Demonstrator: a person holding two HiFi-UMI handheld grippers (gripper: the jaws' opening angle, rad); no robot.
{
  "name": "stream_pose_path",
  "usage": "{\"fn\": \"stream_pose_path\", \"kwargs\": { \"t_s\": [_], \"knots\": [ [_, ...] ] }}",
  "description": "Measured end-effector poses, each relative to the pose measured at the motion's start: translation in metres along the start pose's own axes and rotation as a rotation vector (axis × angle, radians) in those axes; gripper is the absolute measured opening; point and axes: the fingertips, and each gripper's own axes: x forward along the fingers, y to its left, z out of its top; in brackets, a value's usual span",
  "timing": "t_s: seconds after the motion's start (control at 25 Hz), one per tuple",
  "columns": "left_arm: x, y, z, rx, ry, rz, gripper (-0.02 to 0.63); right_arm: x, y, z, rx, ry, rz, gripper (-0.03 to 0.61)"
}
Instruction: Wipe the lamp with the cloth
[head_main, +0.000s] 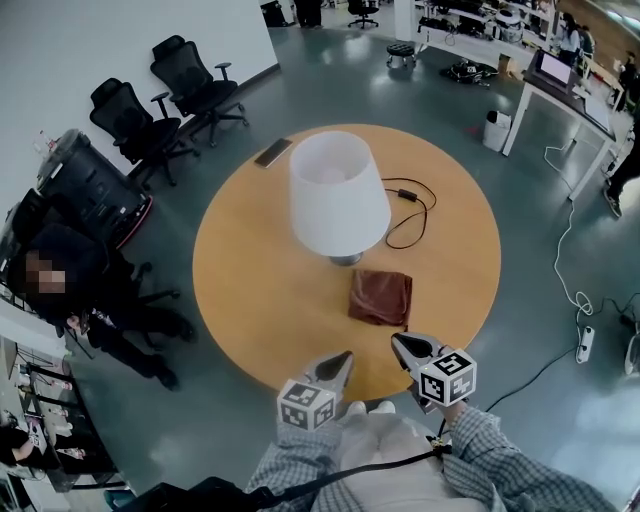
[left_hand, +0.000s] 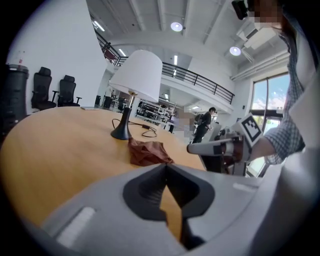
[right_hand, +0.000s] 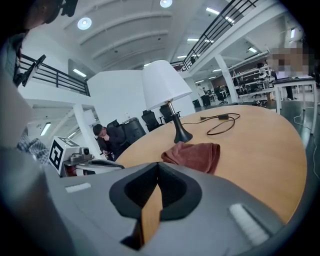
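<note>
Both grippers clenched and empty at the table edge; cloth lies beside the lamp.
Head view, left to right: two black office chairs (head_main: 190, 90) off the table at 10 o'clock. A phone (head_main: 273, 152) lies flat on the rim of the round wooden table (head_main: 250, 290) at 11 o'clock. The white-shaded lamp (head_main: 338, 195) stands upright near centre. The left gripper (head_main: 345, 358) is at the 6 o'clock rim, jaws pressed together, nothing between them. The brown cloth (head_main: 380, 297) is folded flat, just beside the lamp base at its 5 o'clock, apart from both grippers. The right gripper (head_main: 398, 345) is also at 6 o'clock, jaws closed on nothing. A black cable (head_main: 410, 212) is looped at the lamp's 2 o'clock.
</note>
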Motion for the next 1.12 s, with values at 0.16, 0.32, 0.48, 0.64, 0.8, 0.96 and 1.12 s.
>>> {"fn": "stream_pose_path", "kwargs": {
  "t_s": [0.16,0.32,0.48,0.64,0.8,0.96,1.12],
  "knots": [
    [0.005,0.008,-0.004,-0.022,0.005,-0.004,0.000,0.000,-0.004,-0.002,-0.007,0.010,-0.016,0.003],
    [0.017,0.025,0.009,-0.024,-0.006,-0.024,0.000,0.004,-0.019,0.003,-0.012,0.014,-0.061,0.003],
    [0.030,0.048,0.037,-0.011,-0.033,-0.049,0.000,0.018,-0.029,0.016,-0.035,0.012,-0.098,0.005],
    [0.035,0.071,0.056,-0.023,-0.056,-0.063,0.000,0.040,-0.028,0.015,-0.131,0.085,-0.105,0.013],
    [0.039,0.090,0.059,-0.054,-0.051,-0.046,0.000,0.066,-0.028,0.003,-0.244,0.191,-0.093,0.161],
    [0.041,0.100,0.060,-0.075,-0.043,-0.029,0.000,0.096,-0.026,-0.017,-0.369,0.312,-0.038,0.222],
    [0.038,0.106,0.064,-0.090,-0.052,-0.005,0.000,0.116,-0.031,-0.039,-0.433,0.411,-0.020,0.227]
  ]
}}
